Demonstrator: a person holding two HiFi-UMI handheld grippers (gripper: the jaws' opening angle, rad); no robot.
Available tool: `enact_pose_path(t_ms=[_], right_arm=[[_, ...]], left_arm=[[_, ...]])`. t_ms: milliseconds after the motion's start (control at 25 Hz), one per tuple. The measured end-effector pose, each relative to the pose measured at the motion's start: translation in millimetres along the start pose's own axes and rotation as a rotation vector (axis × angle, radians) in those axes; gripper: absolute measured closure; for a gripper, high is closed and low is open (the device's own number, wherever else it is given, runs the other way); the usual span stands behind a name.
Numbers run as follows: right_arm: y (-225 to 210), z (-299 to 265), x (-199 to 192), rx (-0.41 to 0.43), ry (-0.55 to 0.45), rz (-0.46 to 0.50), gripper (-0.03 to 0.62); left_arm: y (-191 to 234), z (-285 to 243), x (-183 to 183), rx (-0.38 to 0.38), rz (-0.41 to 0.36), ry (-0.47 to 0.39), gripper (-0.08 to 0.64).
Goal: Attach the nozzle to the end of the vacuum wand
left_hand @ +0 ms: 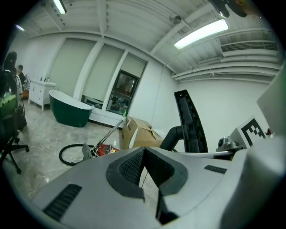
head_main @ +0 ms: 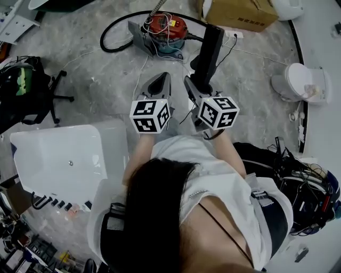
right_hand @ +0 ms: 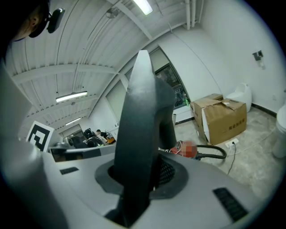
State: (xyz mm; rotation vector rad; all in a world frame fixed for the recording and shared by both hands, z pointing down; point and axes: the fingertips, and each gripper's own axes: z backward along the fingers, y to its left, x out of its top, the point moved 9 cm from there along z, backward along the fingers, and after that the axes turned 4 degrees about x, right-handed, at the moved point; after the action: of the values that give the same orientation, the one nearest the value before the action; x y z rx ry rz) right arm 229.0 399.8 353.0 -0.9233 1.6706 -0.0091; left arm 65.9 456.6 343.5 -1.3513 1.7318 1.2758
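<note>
We count two tongs and one black nozzle [head_main: 209, 48] — the right tongs [head_main: 195, 88] pinch its lower end, so it stands up beyond their tips, while the left tongs [head_main: 160, 81], pressed together on nothing, sit just beside it. Ahead of both lie one red vacuum [head_main: 168, 26], its looped hose [head_main: 113, 33] and one cardboard box [head_main: 240, 11].

You are holding the flat black plastic nozzle [head_main: 209, 48] in your right gripper [head_main: 193, 85], with your left gripper [head_main: 159, 84] riding alongside, facing the red canister vacuum [head_main: 167, 26].
</note>
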Motion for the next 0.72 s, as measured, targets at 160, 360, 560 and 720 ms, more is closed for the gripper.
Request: enact_pose_path(t_ms=[160,360,560,720], right_arm=[[0.1,-26.8,12.6,-0.016,-0.01,-0.011,0.495],[11.4,-47.3,21.6,-0.031,-0.037,0.003,0.495],[7.0,-60.0,26.9,-0.055,-0.023,-0.003,0.495],[14.2,-62.9,19.9,-0.068,-0.01,0.001,0.495]], left_arm=[[19.1,-17.4,17.0,-0.025,-0.02,0.012,0.558],[44.2,-23.8,31.6,-0.032,-0.027,0.006,0.558],[58.1,-34.6,36.1,-0.033,-0.01,0.02,0.558],[66.8,-29.3,32.5,-0.035,-0.008,0.032,0.558]])
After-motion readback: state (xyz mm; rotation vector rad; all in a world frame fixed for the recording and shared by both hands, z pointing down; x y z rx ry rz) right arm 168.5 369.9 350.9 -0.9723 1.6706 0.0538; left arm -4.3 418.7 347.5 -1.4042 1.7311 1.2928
